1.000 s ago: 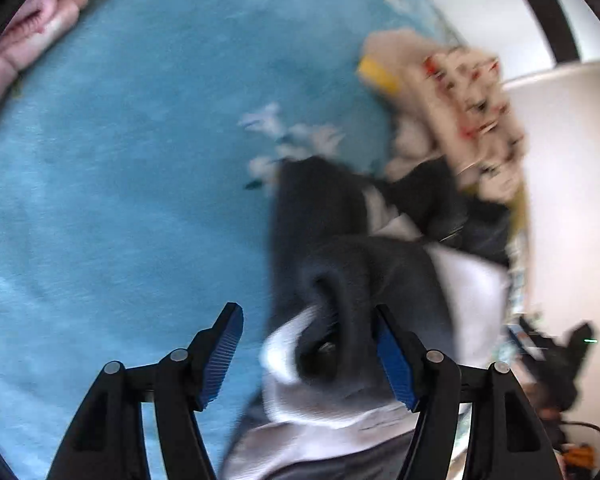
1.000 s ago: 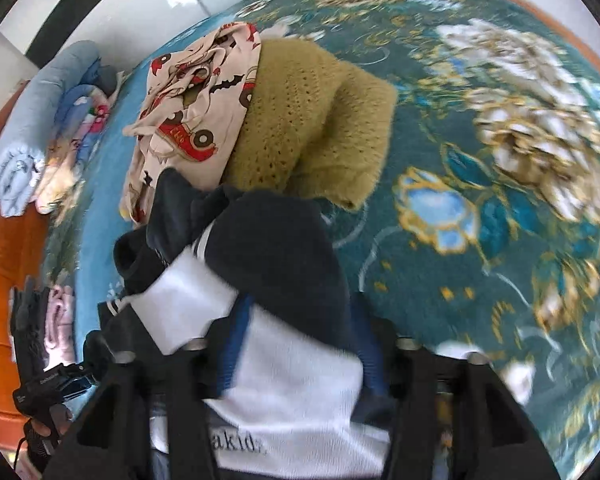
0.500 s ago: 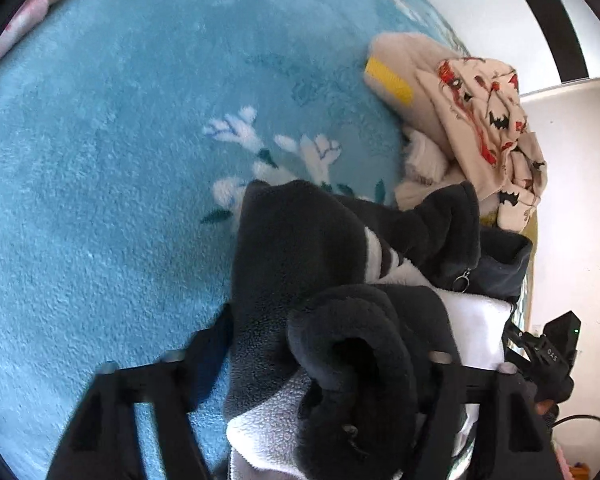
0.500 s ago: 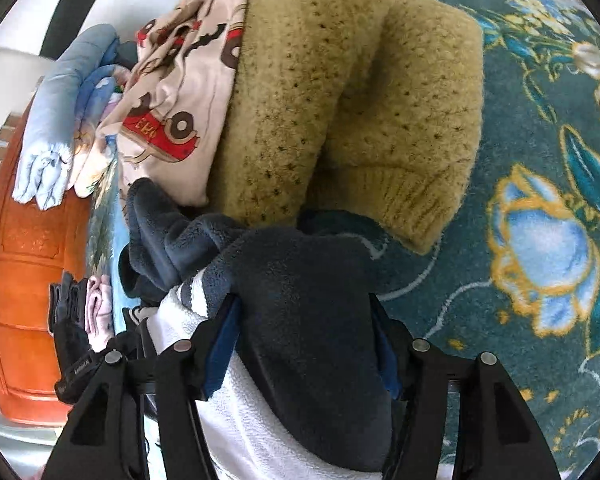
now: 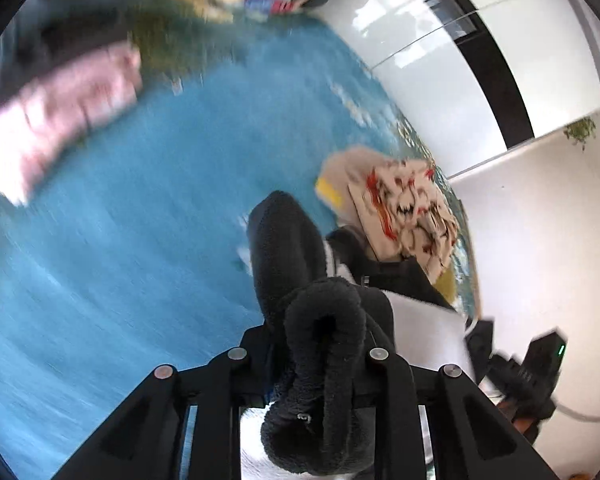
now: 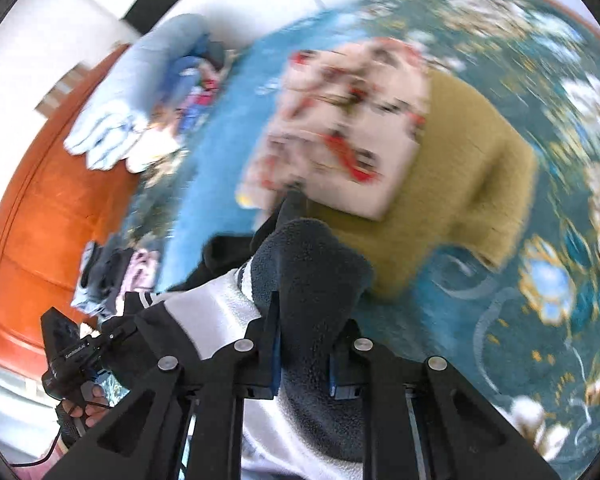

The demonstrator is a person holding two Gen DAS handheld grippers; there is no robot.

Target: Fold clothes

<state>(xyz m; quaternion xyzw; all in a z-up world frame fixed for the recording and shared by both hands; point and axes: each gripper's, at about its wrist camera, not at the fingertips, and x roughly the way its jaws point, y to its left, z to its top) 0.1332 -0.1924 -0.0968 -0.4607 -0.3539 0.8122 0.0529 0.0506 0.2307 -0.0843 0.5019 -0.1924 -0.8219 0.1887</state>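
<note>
A dark grey and white fleece jacket [image 5: 288,256] hangs between both grippers above the blue blanket [image 5: 132,216]. My left gripper [image 5: 320,356] is shut on a rolled dark fleece edge of it. My right gripper [image 6: 304,344] is shut on another dark fleece part [image 6: 312,276] of the same jacket, with the white panel [image 6: 212,312] to its left. The left gripper also shows in the right wrist view [image 6: 72,356], and the right one in the left wrist view [image 5: 528,372].
A cream printed garment [image 6: 340,136] lies on an olive knitted sweater [image 6: 468,184] on the floral teal bedspread [image 6: 560,240]. Pink folded clothes [image 5: 60,112] lie at the left. Light blue bedding [image 6: 140,80] and an orange wooden headboard [image 6: 40,184] stand behind.
Both grippers have closed on the jacket and lifted it off the blanket. Both views swing and blur, and more of the room shows.
</note>
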